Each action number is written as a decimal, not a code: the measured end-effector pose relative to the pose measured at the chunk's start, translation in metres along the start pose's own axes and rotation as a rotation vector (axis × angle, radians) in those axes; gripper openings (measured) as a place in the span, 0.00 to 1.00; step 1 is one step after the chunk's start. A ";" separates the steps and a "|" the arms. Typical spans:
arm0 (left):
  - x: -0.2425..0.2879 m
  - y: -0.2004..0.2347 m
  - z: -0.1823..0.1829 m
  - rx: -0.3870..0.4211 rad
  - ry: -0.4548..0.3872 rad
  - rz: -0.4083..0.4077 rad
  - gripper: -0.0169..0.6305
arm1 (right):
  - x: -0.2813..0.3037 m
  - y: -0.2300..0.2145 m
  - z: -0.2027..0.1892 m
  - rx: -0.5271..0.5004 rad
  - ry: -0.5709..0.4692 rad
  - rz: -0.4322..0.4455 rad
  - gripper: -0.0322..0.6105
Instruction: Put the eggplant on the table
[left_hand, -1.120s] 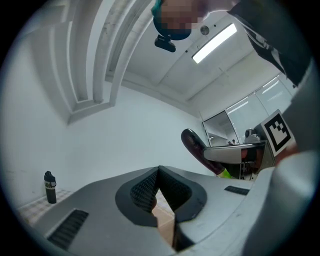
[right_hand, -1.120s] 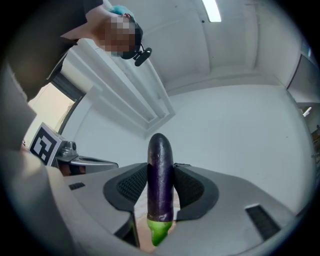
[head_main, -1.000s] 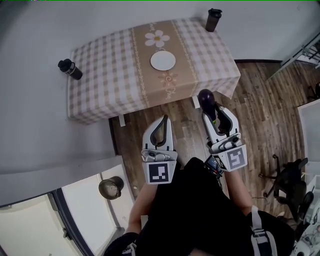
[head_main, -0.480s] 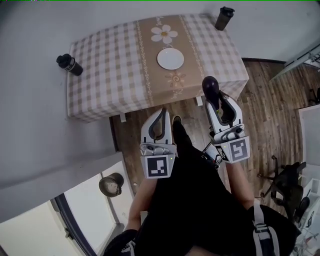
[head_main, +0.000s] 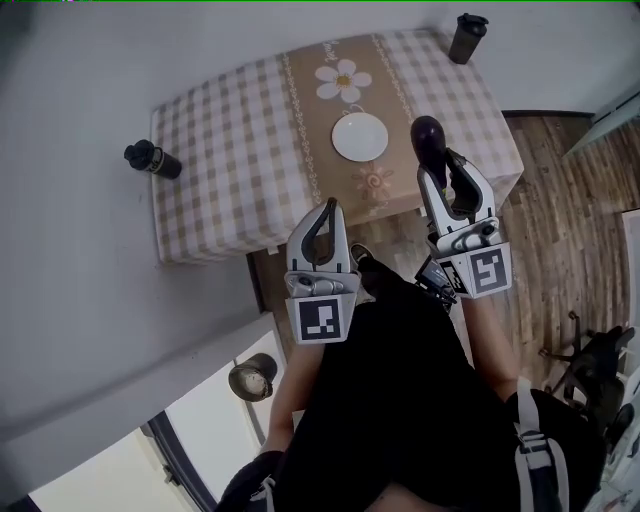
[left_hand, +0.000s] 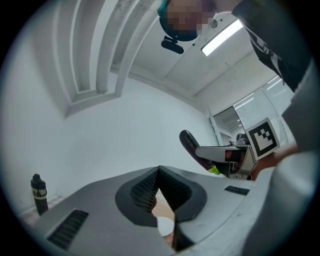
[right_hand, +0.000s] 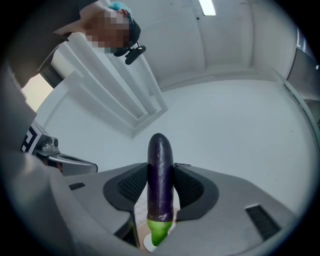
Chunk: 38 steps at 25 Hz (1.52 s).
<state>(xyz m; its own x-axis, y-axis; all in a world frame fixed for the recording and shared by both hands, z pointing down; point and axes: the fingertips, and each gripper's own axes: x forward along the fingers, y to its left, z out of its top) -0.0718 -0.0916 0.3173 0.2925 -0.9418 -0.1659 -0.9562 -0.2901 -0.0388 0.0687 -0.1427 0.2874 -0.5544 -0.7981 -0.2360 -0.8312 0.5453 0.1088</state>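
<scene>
The eggplant (head_main: 428, 135) was clamped in the right gripper (head_main: 445, 165) over the tabletop (head_main: 230, 150), by its near right edge and just beside the white plate (head_main: 360, 136). The left gripper (head_main: 328, 208) was closed on nothing (jaws together). Transport was judged in hand — lowering onto bare cloth, then release, was called for next.

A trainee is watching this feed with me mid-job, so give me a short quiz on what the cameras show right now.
1. True or false: the left gripper has its jaws together with nothing in them.
2. What grips the eggplant? A: left gripper. B: right gripper. C: neither.
3. Fill in: the eggplant's stem end is ____.
Key: 1 true; 2 B; 3 green.
</scene>
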 end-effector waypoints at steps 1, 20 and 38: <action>0.010 0.006 0.000 0.004 -0.001 -0.002 0.03 | 0.010 -0.005 0.000 0.001 -0.009 -0.005 0.32; 0.057 0.018 -0.033 -0.002 0.031 -0.037 0.03 | 0.035 -0.029 -0.037 0.034 0.002 -0.053 0.32; 0.067 0.032 -0.045 0.009 0.063 0.009 0.03 | 0.070 -0.037 -0.060 0.043 0.023 -0.013 0.32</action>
<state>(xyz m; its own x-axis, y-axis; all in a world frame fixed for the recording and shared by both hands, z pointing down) -0.0828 -0.1713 0.3489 0.2837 -0.9533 -0.1035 -0.9588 -0.2803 -0.0468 0.0578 -0.2341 0.3247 -0.5446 -0.8107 -0.2150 -0.8361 0.5448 0.0641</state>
